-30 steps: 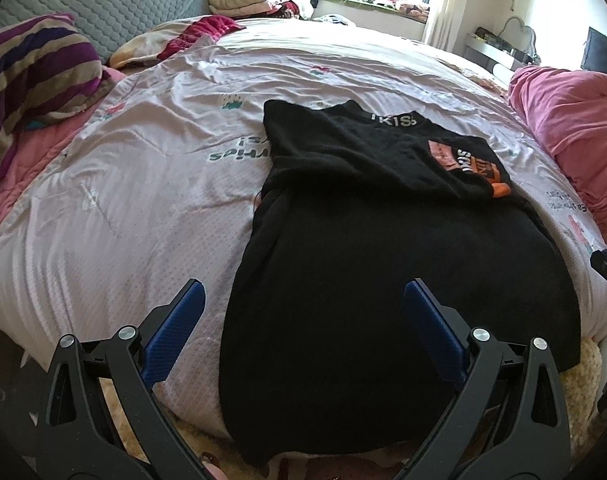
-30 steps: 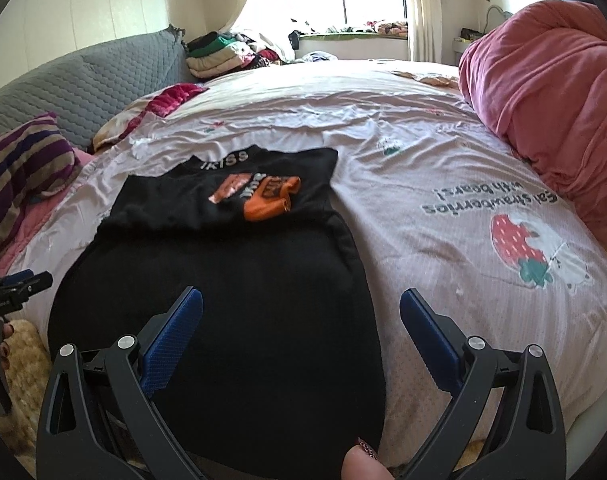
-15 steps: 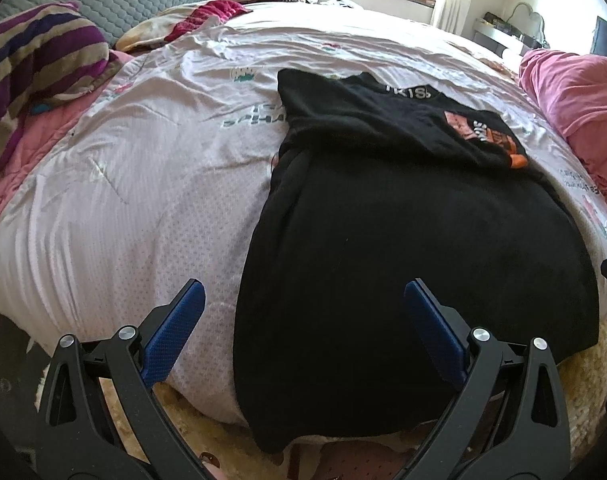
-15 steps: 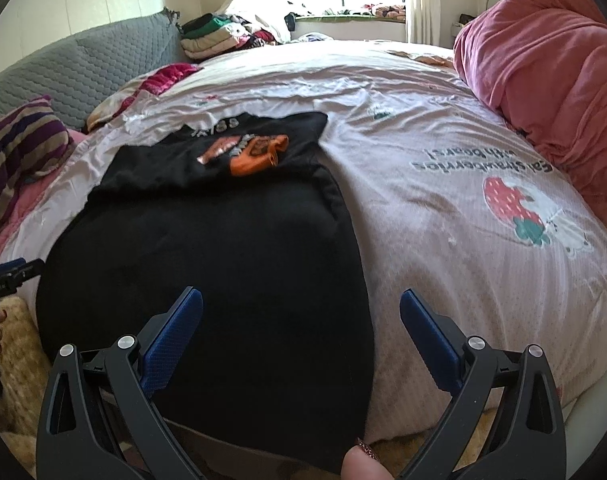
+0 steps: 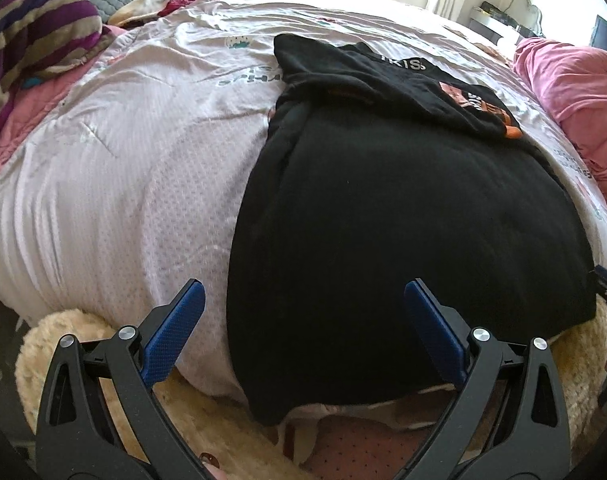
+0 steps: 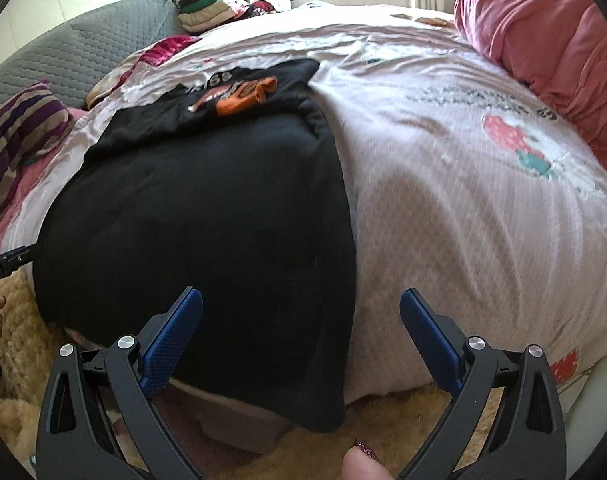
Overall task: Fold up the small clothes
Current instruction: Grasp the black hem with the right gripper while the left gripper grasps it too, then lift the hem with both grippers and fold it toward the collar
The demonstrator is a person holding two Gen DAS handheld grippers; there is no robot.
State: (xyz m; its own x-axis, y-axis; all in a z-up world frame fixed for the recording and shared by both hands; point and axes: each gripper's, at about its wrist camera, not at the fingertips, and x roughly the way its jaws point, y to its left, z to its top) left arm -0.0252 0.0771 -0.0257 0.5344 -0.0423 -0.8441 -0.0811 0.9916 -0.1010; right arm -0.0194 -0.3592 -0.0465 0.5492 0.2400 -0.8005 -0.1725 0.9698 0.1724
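Note:
A black garment lies flat on the bed, its far end folded over with white letters and an orange print. Its near hem hangs over the bed's front edge. It also shows in the right wrist view with the orange print. My left gripper is open and empty, just in front of the hem's left corner. My right gripper is open and empty, over the hem's right corner.
The pale pink bedspread has a strawberry print. A pink duvet lies at the right, a striped pillow at the left. Folded clothes sit at the far end. A fluffy beige rug lies below the bed edge.
Both grippers have moved down and closer to the near hem of the black garment. The garment has not moved. Both stay open.

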